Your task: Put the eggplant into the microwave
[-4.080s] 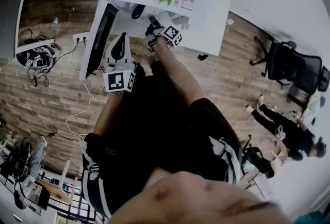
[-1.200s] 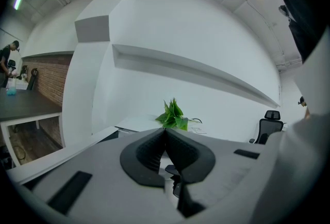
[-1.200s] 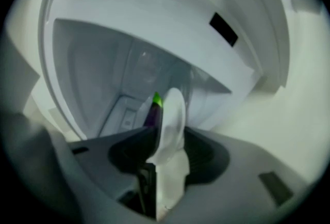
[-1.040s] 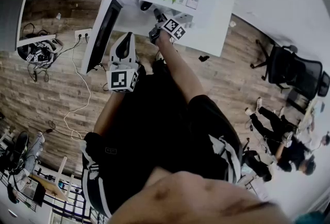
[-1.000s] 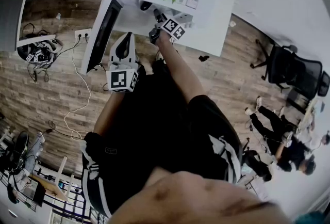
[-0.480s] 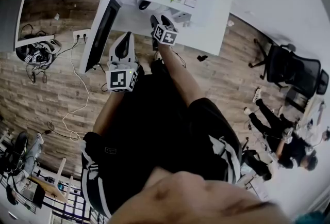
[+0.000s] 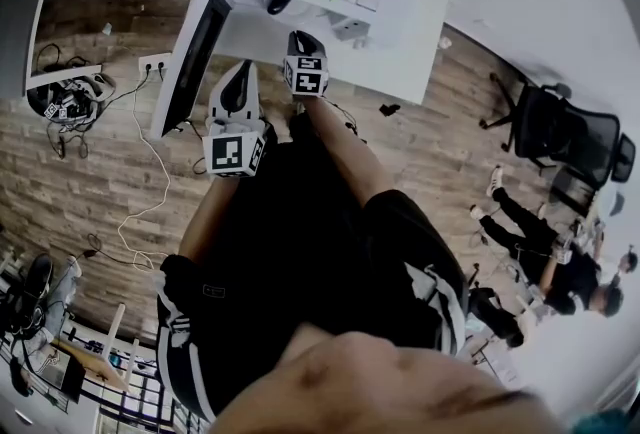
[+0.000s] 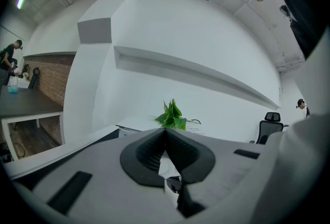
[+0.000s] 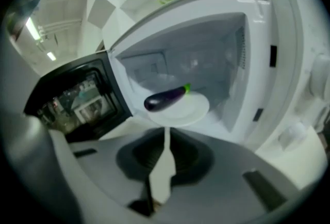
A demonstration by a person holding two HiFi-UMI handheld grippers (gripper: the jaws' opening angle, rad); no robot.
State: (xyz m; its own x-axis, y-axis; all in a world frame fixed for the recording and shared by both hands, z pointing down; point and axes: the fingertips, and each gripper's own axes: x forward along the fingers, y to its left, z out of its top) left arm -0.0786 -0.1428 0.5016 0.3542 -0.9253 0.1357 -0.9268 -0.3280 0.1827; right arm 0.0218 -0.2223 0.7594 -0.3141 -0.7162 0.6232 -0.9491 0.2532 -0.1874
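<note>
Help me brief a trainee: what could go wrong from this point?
The eggplant lies near the edge of the plate inside the microwave; a bump may roll it off. The door stands open beside the right claw, whose jaws are closing on nothing; swinging it shut could catch the claw.

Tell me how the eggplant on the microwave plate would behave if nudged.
The eggplant is rounded and long, so it would probably roll across the smooth white plate. Its glossy skin suggests a slippery grip. It shows no sag, so it is likely stiff.
</note>
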